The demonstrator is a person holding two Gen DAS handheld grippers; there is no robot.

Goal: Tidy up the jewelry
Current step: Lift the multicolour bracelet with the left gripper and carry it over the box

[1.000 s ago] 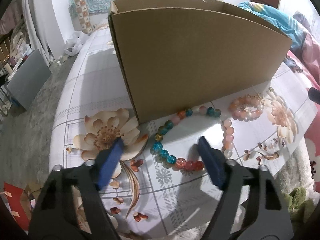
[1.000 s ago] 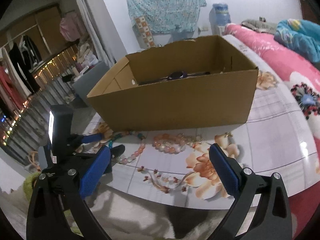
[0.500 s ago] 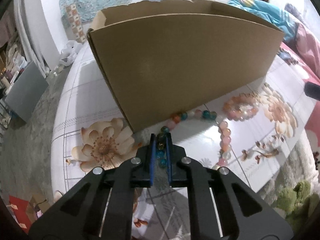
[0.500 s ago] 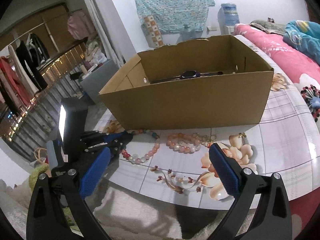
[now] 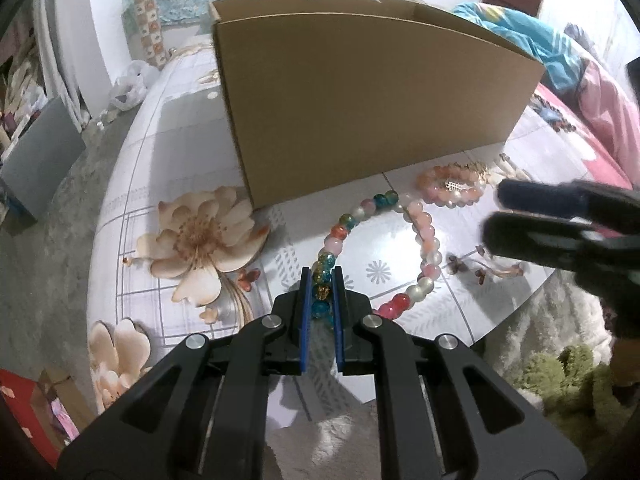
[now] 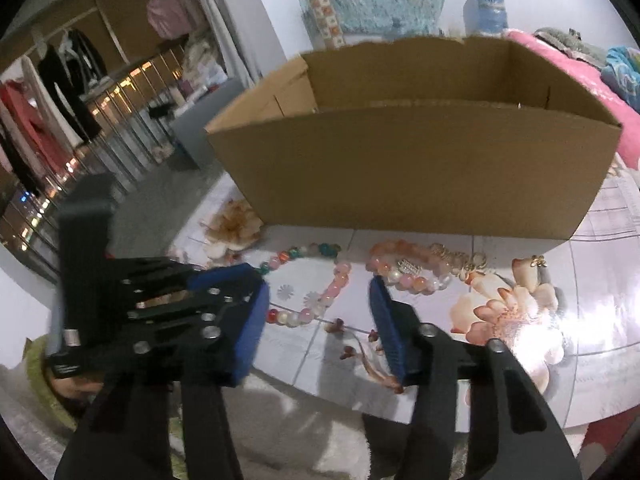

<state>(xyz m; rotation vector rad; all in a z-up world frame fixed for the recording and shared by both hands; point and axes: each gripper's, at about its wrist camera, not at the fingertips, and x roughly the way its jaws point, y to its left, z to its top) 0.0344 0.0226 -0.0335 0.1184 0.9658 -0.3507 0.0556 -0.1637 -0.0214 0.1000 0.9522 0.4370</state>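
The left gripper (image 5: 321,294) pinches the multicoloured bead necklace (image 5: 428,240) lying on the bench (image 5: 180,152) before the cardboard box (image 5: 360,100) — the right gripper's (image 6: 318,304) jaws (nothing between them) are closing.

You have no readable text, label, brand or number anywhere here; the box (image 5: 372,108) ahead of your grippers is plain brown, and the charm on the small bracelet (image 6: 408,268) is too blurred to read
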